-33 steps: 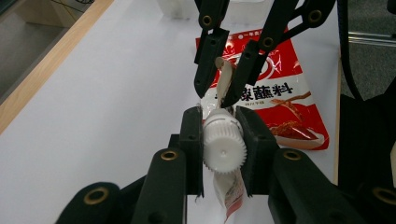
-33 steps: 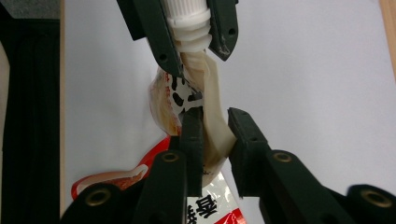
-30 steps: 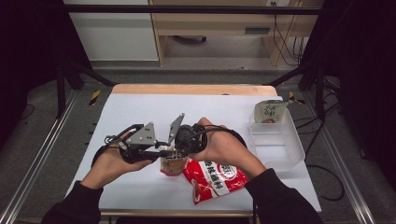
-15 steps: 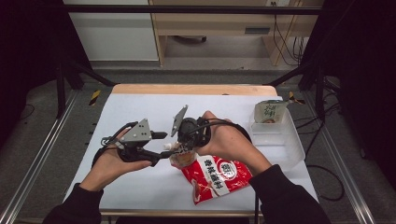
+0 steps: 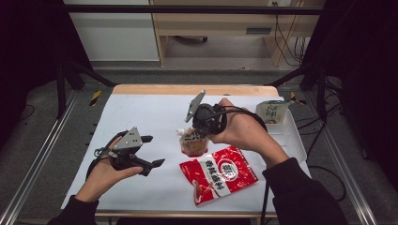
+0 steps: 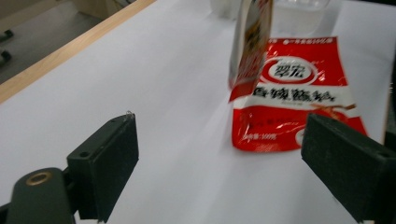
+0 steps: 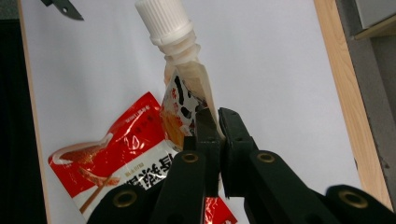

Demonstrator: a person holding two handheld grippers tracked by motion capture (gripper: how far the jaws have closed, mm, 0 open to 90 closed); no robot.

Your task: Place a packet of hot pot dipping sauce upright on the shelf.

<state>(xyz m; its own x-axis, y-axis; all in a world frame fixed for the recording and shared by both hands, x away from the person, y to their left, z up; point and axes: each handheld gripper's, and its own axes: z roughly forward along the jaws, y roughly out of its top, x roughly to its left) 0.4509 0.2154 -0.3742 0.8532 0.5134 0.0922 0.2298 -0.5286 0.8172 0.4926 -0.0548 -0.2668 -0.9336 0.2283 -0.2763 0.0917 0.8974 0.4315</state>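
So nearest the person there's the red flat sauce packet (image 5: 219, 173) lying on the white table (image 5: 141, 117), near the front edge. Just left of it, the left gripper (image 5: 152, 151) sits low over bare table; its jaws have just been opening and now stand wide with nothing between them. In the left gripper view you can see the packet and the hanging pouch off ahead, well clear of its pads. A bit further in, the right gripper (image 5: 193, 134) is clamped tight on the edge of a small spouted pouch (image 5: 193, 143) with a white screw cap (image 7: 163, 18), holding it up off the table just behind the red packet. The right gripper view shows both jaws pinching the pouch's side seam, cap pointing away. Further back at the right sits a clear plastic bin (image 5: 292, 136) with a green-and-white pouch (image 5: 272, 111) standing in it. My read: the pouch now hangs from the right gripper alone and is mid-carry, likely headed for that bin. Next move needs a steady swing right without the thin seam slipping, then a release over the bin.
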